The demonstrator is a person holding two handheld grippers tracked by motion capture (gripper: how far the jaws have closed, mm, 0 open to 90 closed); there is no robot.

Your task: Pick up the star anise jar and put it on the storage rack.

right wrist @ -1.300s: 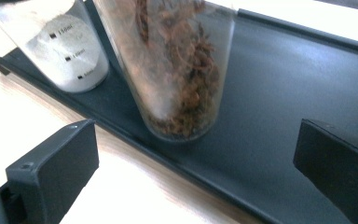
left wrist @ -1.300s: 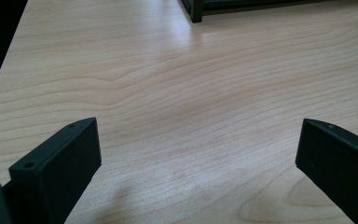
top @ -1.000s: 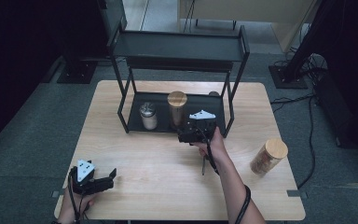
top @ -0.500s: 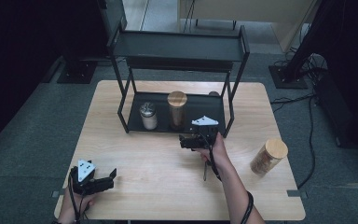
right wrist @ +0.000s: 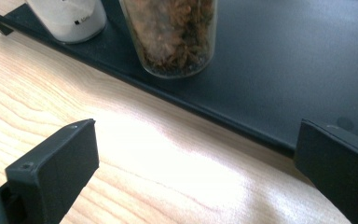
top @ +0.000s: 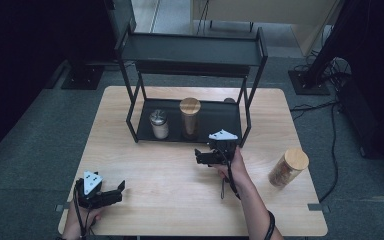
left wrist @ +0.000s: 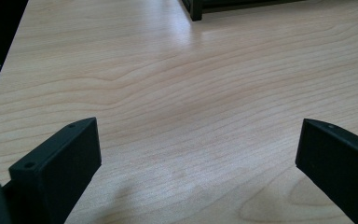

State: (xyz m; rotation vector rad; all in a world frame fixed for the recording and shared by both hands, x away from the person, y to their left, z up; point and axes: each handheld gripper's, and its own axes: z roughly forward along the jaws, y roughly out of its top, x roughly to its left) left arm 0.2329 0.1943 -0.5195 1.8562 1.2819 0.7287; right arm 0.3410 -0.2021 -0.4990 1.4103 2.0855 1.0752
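My right gripper (top: 203, 156) hovers open just in front of the black rack (top: 190, 50), with a hand around it and nothing between its jaws. On the rack's lower shelf (top: 220, 120) stand a tall wood-lidded jar of brown spice (top: 190, 118) and a small silver-lidded jar of white powder (top: 159, 124). In the right gripper view, the right gripper (right wrist: 196, 158) faces the shelf edge (right wrist: 242, 74), the spice jar (right wrist: 170, 32) and the white jar (right wrist: 67, 16) ahead. My left gripper (top: 116, 194) rests open near the table's front left corner; the left gripper (left wrist: 196, 154) has only wood between its jaws.
A second wood-lidded jar (top: 287, 167) stands on the table (top: 155, 170) at the right, beyond the right hand. The rack's upper shelf overhangs the jars. A rack foot (left wrist: 196, 9) shows far ahead in the left gripper view. Cables lie on the floor at the right.
My right gripper has drawn back from the rack's lower shelf toward the near side of the table, empty. The left gripper has stayed put.
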